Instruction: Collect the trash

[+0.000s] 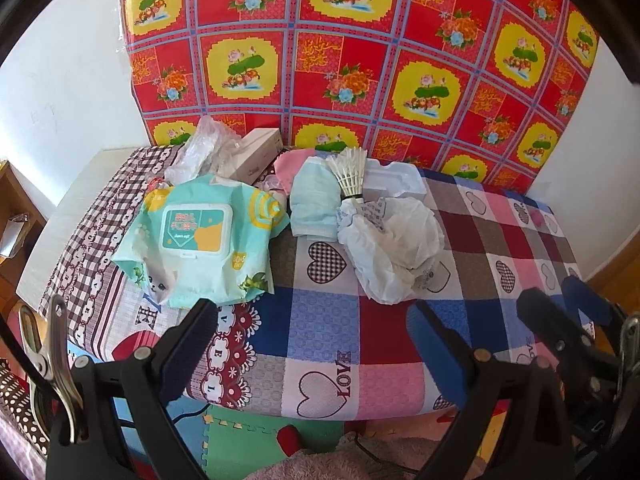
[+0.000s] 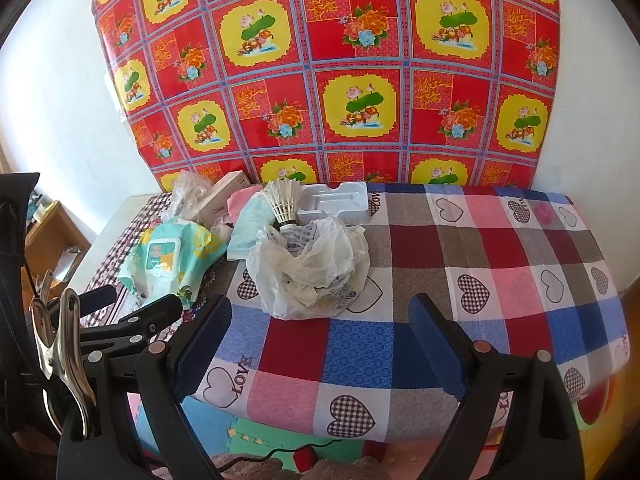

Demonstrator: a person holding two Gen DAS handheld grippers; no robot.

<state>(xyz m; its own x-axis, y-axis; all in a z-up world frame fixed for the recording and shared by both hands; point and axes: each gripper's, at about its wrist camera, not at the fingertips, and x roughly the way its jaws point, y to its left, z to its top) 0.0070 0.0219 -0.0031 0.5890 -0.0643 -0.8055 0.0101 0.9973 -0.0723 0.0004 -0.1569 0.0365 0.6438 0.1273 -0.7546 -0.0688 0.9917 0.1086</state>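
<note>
From the left wrist view, the left gripper stands wide open with nothing between its blue-padded fingers, hovering over the near edge of the surface covered in a patchwork heart-print cloth. Ahead lie a crumpled white plastic bag, a mint-green wet-wipe packet with a white flip lid, a folded pale-blue face mask and a white feather shuttlecock leaning on a white moulded plastic tray. Behind, a small white cardboard box and crinkled clear plastic wrap are partly hidden by the packet. The right gripper shows at the right edge, partly cut off.

From the right wrist view, the right gripper is likewise spread wide and empty, just short of the crumpled bag. The shuttlecock rests against the bag's far side; the mask is tucked partly beneath it. The left gripper appears at the left, its pads only partly visible.
</note>
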